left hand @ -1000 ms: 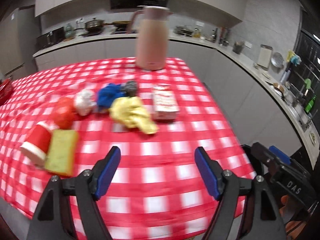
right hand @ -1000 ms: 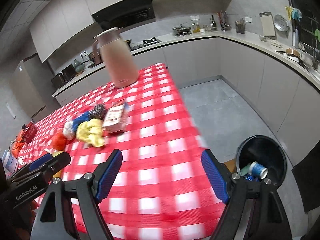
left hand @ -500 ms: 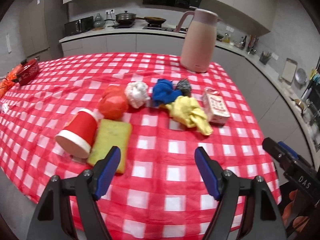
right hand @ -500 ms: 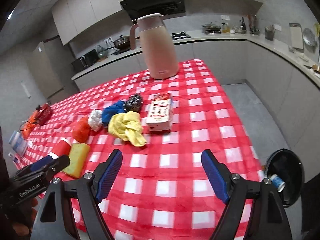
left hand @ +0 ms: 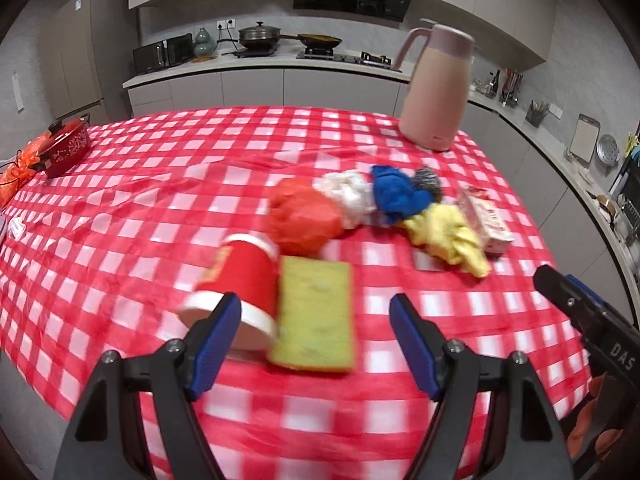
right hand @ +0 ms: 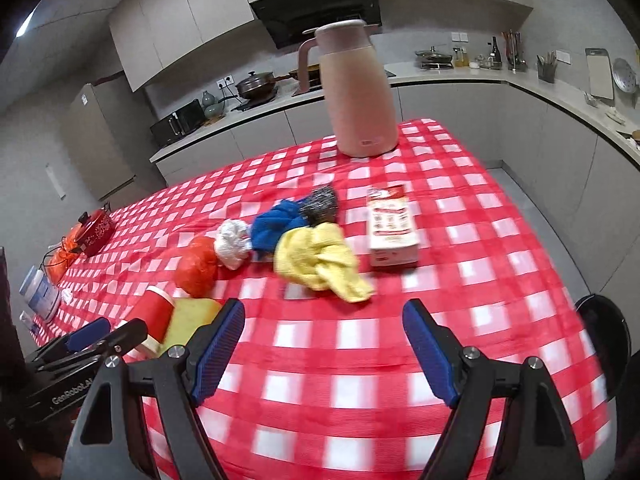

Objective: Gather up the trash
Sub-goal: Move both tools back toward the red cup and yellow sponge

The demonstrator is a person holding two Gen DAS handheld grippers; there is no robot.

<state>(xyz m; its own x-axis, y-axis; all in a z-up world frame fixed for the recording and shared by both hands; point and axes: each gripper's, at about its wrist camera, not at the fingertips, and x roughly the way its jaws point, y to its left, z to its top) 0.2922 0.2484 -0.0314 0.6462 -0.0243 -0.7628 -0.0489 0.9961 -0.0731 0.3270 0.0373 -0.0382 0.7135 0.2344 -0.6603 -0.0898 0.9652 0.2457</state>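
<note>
Left gripper (left hand: 314, 326) wide, empty — tipped red paper cup (left hand: 236, 282) and yellow-green sponge (left hand: 314, 316) lie just ahead; centre on one only. Right gripper (right hand: 322, 344) wide, empty.

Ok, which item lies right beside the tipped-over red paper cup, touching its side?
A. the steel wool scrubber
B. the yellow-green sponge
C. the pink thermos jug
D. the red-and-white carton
B: the yellow-green sponge lies flat against the side of the red paper cup, just ahead of the open left gripper.
</note>
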